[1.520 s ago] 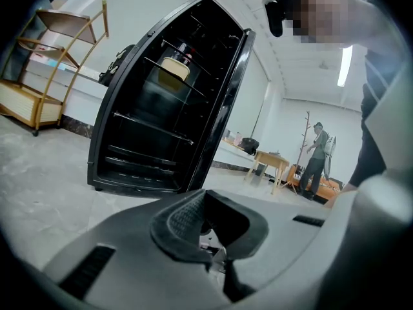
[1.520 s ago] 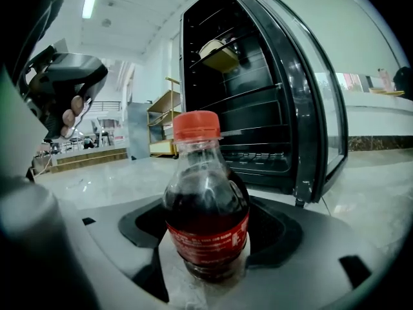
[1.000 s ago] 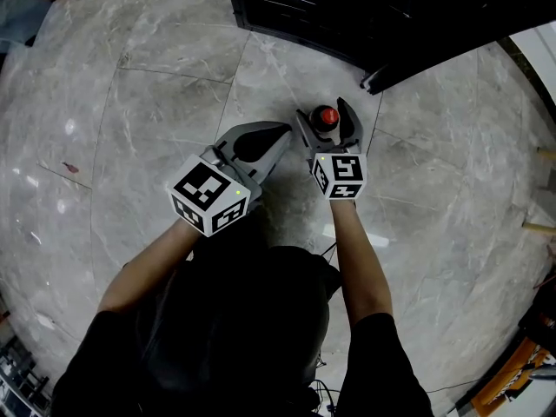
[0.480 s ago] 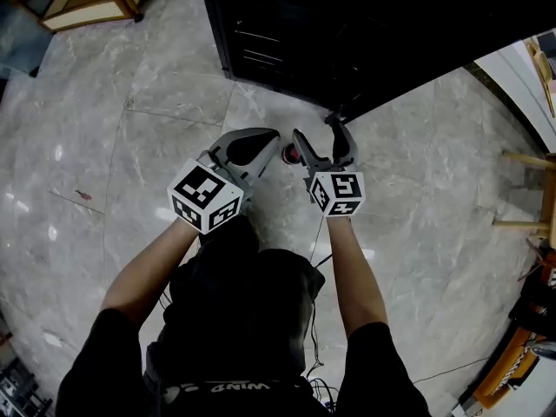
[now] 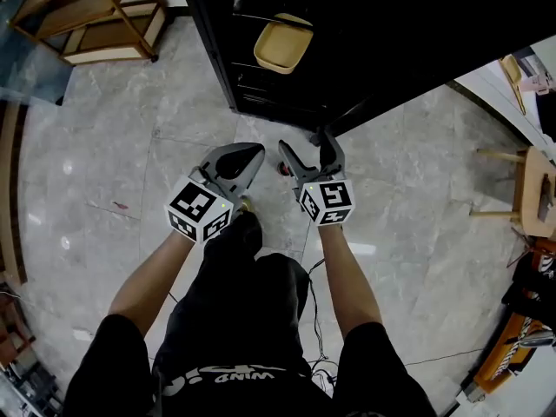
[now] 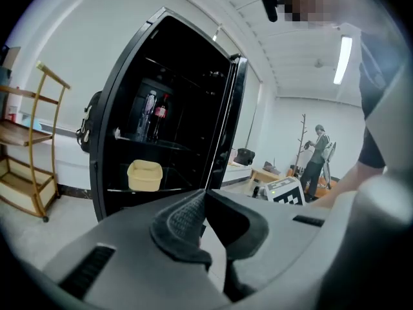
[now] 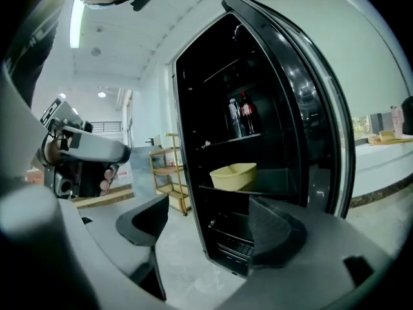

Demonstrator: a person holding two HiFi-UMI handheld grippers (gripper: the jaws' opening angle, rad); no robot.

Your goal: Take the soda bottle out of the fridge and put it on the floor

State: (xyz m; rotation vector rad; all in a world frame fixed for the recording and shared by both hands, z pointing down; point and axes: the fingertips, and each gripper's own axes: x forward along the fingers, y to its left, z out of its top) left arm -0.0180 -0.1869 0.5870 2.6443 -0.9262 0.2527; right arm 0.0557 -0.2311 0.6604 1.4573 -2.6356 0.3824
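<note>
Soda bottle (image 5: 281,169) prob. on floor (image 5: 130,163) by open fridge (image 5: 347,50); right gripper (image 5: 304,144) jaws apart, empty, since placing looks done; left gripper (image 5: 248,155) jaws together

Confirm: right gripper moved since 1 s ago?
Yes. Right gripper came off the bottle: that stood between its jaws, now shows left of them.

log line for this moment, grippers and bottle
fridge: open | left gripper: shut, empty | right gripper: open, empty | soda bottle: on floor, ungripped
</note>
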